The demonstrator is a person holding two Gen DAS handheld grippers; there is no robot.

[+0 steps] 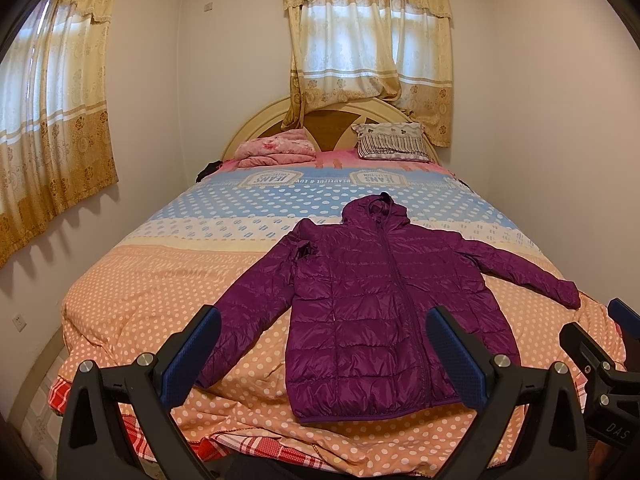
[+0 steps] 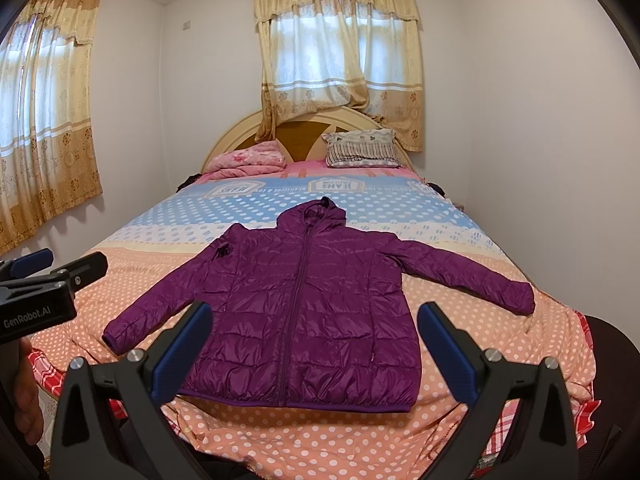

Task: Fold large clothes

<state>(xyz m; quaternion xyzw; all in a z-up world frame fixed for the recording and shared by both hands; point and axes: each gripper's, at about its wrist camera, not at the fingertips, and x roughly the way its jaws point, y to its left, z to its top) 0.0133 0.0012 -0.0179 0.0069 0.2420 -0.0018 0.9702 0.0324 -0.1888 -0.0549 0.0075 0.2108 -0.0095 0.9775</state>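
Observation:
A purple hooded puffer jacket (image 1: 372,304) (image 2: 312,300) lies flat and face up on the bed, zipped, hood toward the headboard, both sleeves spread outward. My left gripper (image 1: 324,352) hangs open above the foot of the bed, in front of the jacket's hem and left sleeve, holding nothing. My right gripper (image 2: 316,348) is also open and empty, held over the hem. Each gripper shows at the edge of the other's view: the right gripper (image 1: 592,328) at the far right, the left gripper (image 2: 60,264) at the far left.
The bed (image 1: 160,292) has a polka-dot cover in orange, cream and blue bands. A folded pink blanket (image 1: 276,150) and a patterned pillow (image 1: 390,142) lie by the headboard. Curtained windows (image 1: 368,52) stand behind and at left. A hand (image 2: 24,384) shows at lower left.

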